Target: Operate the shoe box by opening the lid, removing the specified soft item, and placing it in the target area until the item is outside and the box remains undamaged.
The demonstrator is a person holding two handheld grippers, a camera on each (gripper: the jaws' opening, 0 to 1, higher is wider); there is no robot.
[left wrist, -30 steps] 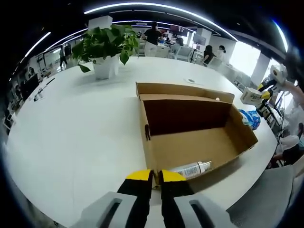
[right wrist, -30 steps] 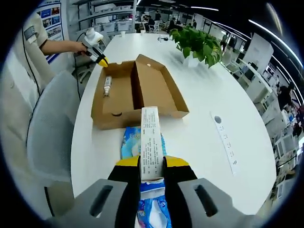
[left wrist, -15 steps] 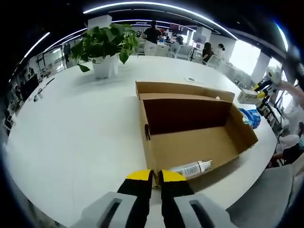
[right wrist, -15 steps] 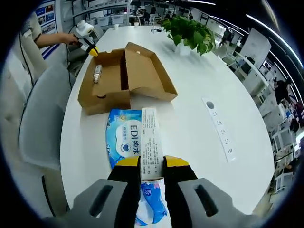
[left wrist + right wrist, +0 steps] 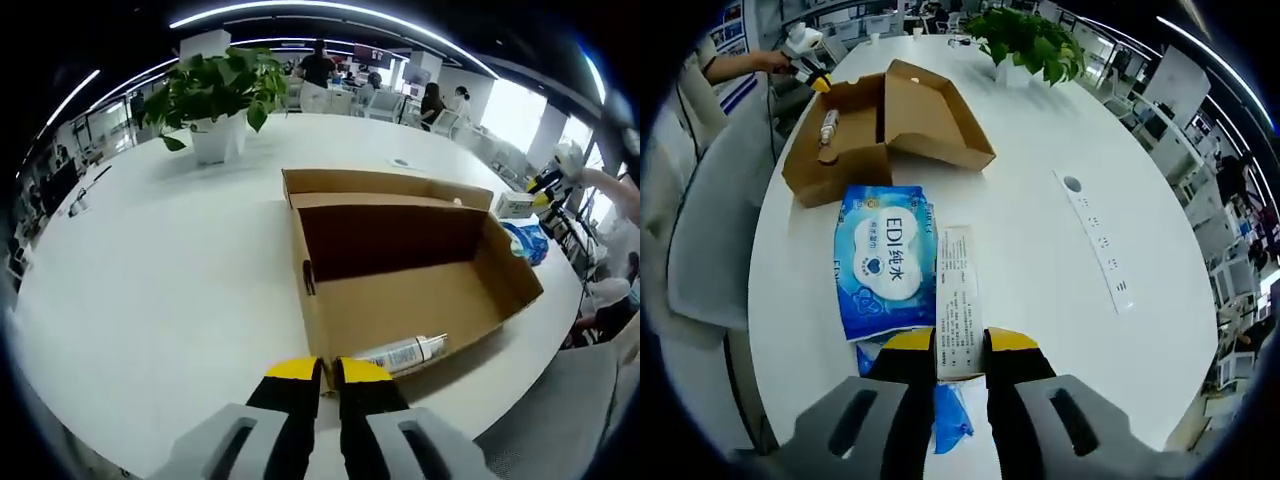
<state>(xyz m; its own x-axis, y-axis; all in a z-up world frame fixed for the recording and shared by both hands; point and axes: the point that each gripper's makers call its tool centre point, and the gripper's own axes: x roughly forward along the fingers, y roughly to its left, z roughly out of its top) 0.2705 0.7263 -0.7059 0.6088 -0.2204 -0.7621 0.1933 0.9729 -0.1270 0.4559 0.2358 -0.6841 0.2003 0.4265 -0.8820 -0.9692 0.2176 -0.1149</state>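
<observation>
The open brown cardboard shoe box is sitting on the round white table, its lid folded back, with a white tube-shaped bottle lying inside against the near wall. The left gripper is hovering at that wall, jaws nearly together and holding nothing. The right gripper is gripping the white printed strip of the blue soft wipes pack, which is lying outside the box just beside it. A leafy green plant in a white pot is standing beyond the box, and a long white power strip is lying well apart to the side.
</observation>
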